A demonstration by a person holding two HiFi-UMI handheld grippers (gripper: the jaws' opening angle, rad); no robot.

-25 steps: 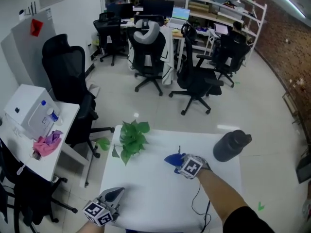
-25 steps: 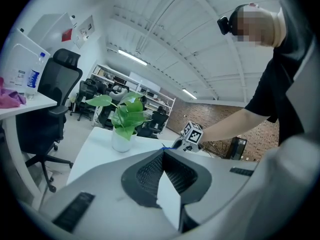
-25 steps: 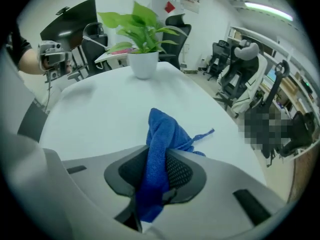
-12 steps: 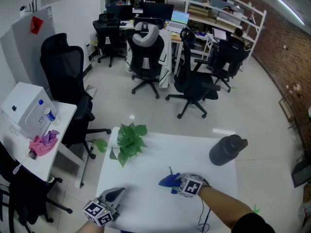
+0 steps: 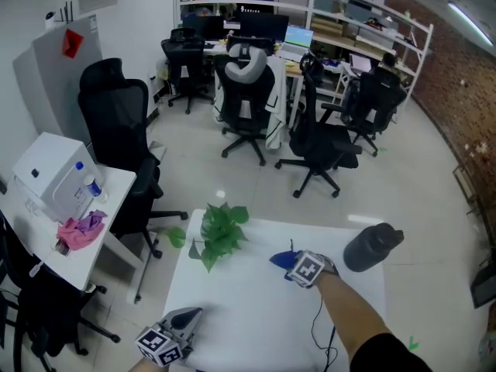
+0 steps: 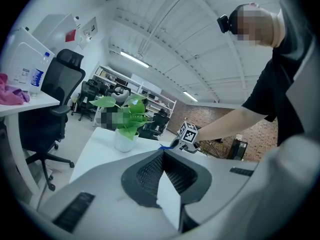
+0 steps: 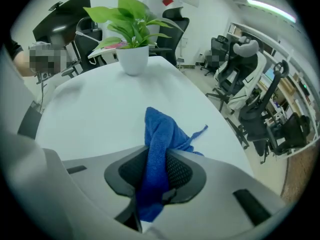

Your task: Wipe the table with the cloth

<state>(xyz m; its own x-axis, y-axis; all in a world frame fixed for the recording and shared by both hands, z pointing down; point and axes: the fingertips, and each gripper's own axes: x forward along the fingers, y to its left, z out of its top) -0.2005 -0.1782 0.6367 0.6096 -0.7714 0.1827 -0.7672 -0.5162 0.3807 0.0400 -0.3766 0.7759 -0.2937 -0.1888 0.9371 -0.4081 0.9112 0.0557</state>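
Note:
A blue cloth (image 5: 280,260) lies bunched on the white table (image 5: 232,308), just right of its middle. My right gripper (image 5: 297,266) is shut on it. In the right gripper view the cloth (image 7: 159,139) stands up as a fold pinched between the dark pads, and its free end trails on the tabletop (image 7: 100,99). My left gripper (image 5: 188,316) rests at the table's near left edge, shut with nothing in it. In the left gripper view its pads meet, and beyond them are the right gripper (image 6: 178,143) with its marker cube and a person's forearm.
A potted green plant (image 5: 219,235) stands at the table's far left, left of the cloth. A dark bottle (image 5: 372,246) stands at the far right corner. A black cable (image 5: 316,328) runs across the table by a person's forearm. Office chairs and a side desk (image 5: 58,231) surround the table.
My right gripper drew the cloth back toward the near edge, then pushed it away again toward the far side. The left gripper has stayed where it was.

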